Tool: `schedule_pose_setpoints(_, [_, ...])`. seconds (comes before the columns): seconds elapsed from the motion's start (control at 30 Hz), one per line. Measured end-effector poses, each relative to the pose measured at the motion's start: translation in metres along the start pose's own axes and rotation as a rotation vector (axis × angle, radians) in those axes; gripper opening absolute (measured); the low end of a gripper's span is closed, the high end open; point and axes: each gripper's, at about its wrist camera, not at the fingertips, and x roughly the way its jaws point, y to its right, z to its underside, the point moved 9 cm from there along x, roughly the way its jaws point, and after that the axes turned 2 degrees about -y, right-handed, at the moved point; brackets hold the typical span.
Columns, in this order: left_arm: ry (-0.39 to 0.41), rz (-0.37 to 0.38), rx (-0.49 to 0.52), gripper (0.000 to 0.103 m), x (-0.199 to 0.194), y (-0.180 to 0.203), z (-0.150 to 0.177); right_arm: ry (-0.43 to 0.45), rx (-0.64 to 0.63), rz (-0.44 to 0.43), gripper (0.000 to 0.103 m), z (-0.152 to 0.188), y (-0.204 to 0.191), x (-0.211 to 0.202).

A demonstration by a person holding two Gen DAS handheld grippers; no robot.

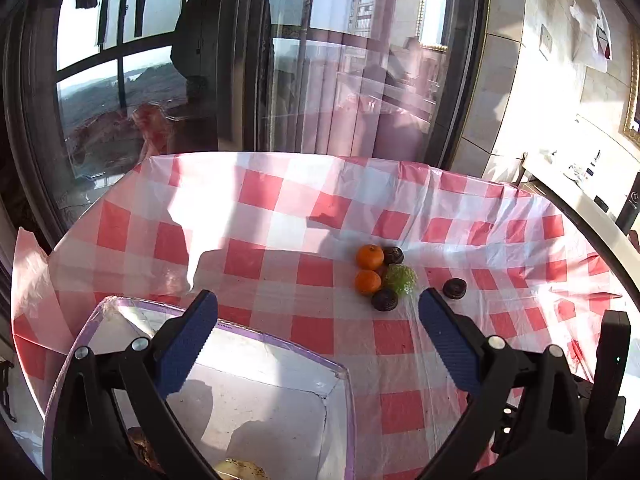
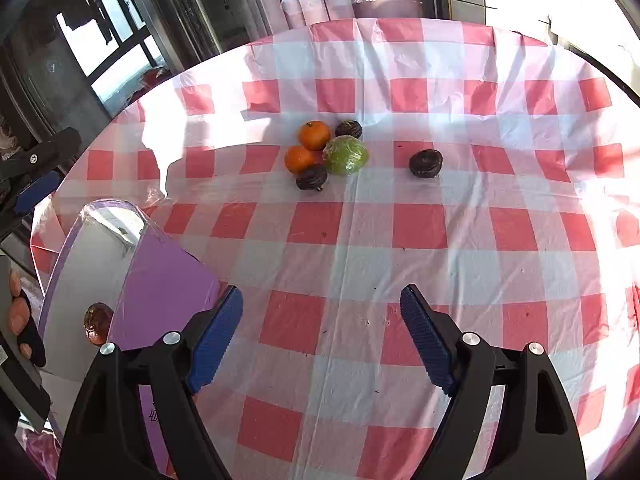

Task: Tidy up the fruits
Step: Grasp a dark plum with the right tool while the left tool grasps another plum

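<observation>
Left wrist view first: the left gripper (image 1: 318, 312) is spread wide with nothing between its blue pads, hanging over the near corner of a purple-edged box (image 1: 344, 376) that sits on the worktop (image 1: 280, 208) with its red and white checked cloth. The box has a white inside, and only bits of what's in it show at the bottom edge of the picture, something brownish (image 1: 140, 444) and something yellowish (image 1: 240, 470), too cut off to say what fruit they are. Further out on the cloth there's a tight little cluster: two oranges (image 1: 370, 257), a green fruit in clear wrap (image 1: 400, 279) touching them, and two dark round fruits (image 1: 385, 300), one at the far end of the bunch and one at the near end. A third dark fruit (image 1: 454, 288) sits on its own just to the right of the group. Right wrist view next: the right gripper (image 2: 322, 334) is also released, wide open and empty above bare cloth. The box (image 2: 168, 292) is off to the left, and one dark reddish-brown fruit (image 2: 97, 322) can be seen lying inside against its wall. The cluster of oranges (image 2: 315, 135), wrapped green fruit (image 2: 346, 156) and dark fruits (image 2: 312, 177) is well ahead, none of it in the box, with the lone dark one (image 2: 426, 163) apart to the right. At the far left edge, a person's fingers (image 2: 18, 312) and part of the other gripper (image 2: 38, 194) peek in.
</observation>
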Motion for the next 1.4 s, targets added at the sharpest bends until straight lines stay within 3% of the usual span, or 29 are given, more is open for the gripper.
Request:
schedule_pose_setpoints(0.2, [-0.092,0.104,0.144,0.1,0.045,0.103,0.019,-0.064,0.047,0.085,0.079,0.013,0.07,0.037])
schedule_pose_setpoints(0.37, [-0.182,0.08,0.171,0.1,0.089,0.135,0.045,-0.07,-0.004,0.121,0.079,0.004,0.102,0.057])
schedule_pose_setpoints(0.63, [-0.299,-0.028,0.157,0.1,0.151,0.129,0.079,-0.032,-0.135,0.122,0.079,-0.044,0.13,0.097])
schedule_pose_setpoints(0.83, [-0.36,-0.141,0.029,0.1,0.192,0.093,0.093,-0.01,-0.233,0.075,0.078,-0.083,0.119,0.125])
schedule_pose_setpoints(0.93, [-0.369,-0.173,-0.027,0.1,0.208,0.078,0.093,0.01,-0.271,0.05,0.075,-0.098,0.11,0.136])
schedule_pose_setpoints(1.27, [-0.32,-0.217,-0.117,0.099,0.244,0.059,0.077,0.058,-0.311,0.033,0.048,-0.125,0.096,0.159])
schedule_pose_setpoints(1.4, [-0.304,-0.207,-0.112,0.087,0.256,0.059,0.071,0.061,-0.307,0.029,0.047,-0.125,0.096,0.159])
